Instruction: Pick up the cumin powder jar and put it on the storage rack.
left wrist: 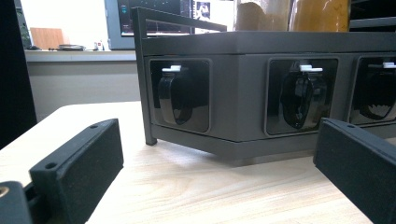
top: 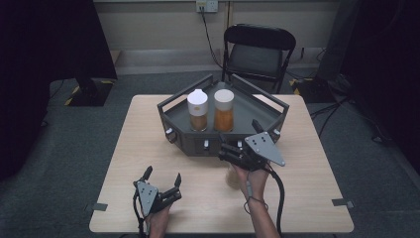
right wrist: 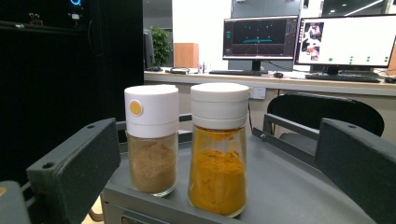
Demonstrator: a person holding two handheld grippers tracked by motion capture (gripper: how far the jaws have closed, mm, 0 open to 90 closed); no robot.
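Dark grey tray (top: 171,111) w/ raised rails sits mid-table, toward far edge; black folding chair (top: 257,49) behind it, monitors (right wrist: 345,42) on a desk farther back. Tray's front wall has recessed black knobs (left wrist: 299,100), facing the left gripper. Two glass spice jars stand upright just beside each other in the tray: brown-powder jar (right wrist: 152,144) w/ white cap and yellow dot, about half full, and orange-powder jar (right wrist: 218,149) w/ white cap, over half full. Right gripper (top: 242,148) is raised at tray's front edge, jaws wide, both jars between them but farther off, nothing held. Left gripper (top: 162,179) is low near table's near edge, well apart from tray, jaws wide, empty.
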